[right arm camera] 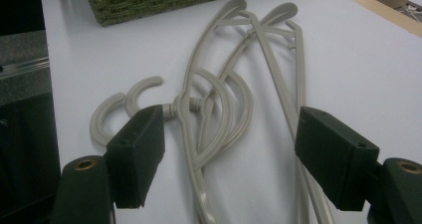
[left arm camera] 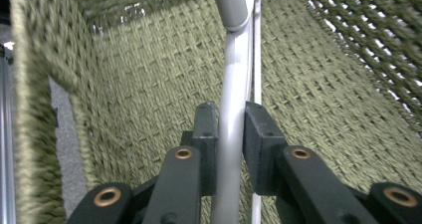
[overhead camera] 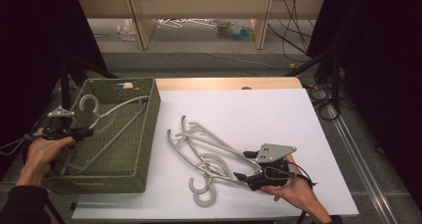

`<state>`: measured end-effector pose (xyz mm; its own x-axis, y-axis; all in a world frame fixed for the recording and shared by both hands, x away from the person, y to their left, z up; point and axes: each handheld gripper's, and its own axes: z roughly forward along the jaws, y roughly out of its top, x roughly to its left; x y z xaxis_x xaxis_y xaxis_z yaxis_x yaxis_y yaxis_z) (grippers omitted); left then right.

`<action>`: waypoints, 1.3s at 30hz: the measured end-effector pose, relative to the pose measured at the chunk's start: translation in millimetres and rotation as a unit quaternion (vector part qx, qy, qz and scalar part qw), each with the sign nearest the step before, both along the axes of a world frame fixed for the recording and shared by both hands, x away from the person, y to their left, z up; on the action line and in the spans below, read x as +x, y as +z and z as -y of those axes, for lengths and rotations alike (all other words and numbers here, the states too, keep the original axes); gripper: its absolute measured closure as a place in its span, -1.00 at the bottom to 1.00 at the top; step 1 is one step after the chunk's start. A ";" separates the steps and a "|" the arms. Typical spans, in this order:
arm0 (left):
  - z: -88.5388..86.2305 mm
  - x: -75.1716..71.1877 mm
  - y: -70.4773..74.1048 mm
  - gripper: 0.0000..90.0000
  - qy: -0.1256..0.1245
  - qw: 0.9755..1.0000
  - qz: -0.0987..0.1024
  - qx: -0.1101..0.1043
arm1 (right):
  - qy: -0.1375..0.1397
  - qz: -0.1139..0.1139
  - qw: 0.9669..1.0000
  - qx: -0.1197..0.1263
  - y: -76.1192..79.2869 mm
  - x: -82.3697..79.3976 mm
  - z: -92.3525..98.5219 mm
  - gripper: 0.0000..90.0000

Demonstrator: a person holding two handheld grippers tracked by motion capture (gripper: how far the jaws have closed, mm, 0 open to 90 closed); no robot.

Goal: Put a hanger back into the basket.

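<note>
The landmark is the green woven basket (overhead camera: 144, 134), set at the left end of the white counter (overhead camera: 278, 114). Inside the basket, a grey plastic hanger (overhead camera: 107, 117) is held by its bar in the left hand-held gripper (overhead camera: 84, 132); the jaws are narrow and pressed on the bar (left arm camera: 230, 134), as seen in the left gripper view. The hanger is kept low over the basket floor, presumably so it can be laid flat. To the right of the basket, a pile of grey hangers (overhead camera: 206, 157) is left on the counter. The right hand-held gripper (overhead camera: 244, 167) is held wide, its pads (right arm camera: 137, 154) astride the pile with nothing gripped, presumably staged for the next pick.
</note>
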<state>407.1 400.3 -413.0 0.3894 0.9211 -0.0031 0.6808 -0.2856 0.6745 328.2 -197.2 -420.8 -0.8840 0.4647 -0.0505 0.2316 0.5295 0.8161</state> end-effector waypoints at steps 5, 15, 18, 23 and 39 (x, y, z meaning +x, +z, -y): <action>-3.6 -1.3 -2.9 0.65 0.040 0.999 0.009 -0.013 | 0.002 -0.005 1.000 -0.004 0.0 0.0 -0.5 -0.37; -0.5 -17.5 21.8 0.46 0.041 0.998 0.055 0.004 | 0.002 -0.006 1.000 -0.004 0.2 0.3 0.0 -0.37; 9.9 -30.4 33.7 0.35 0.051 0.993 0.100 -0.042 | 0.001 -0.005 1.000 -0.003 0.4 0.5 0.6 -0.38; 37.8 -58.8 52.7 0.05 0.021 0.987 0.133 -0.087 | 0.004 -0.007 1.000 -0.003 -1.4 0.9 0.6 -0.39; 169.0 -126.9 41.6 -0.39 -0.137 0.960 0.169 -0.176 | 0.005 -0.011 1.000 0.000 -4.3 1.0 -0.6 -0.43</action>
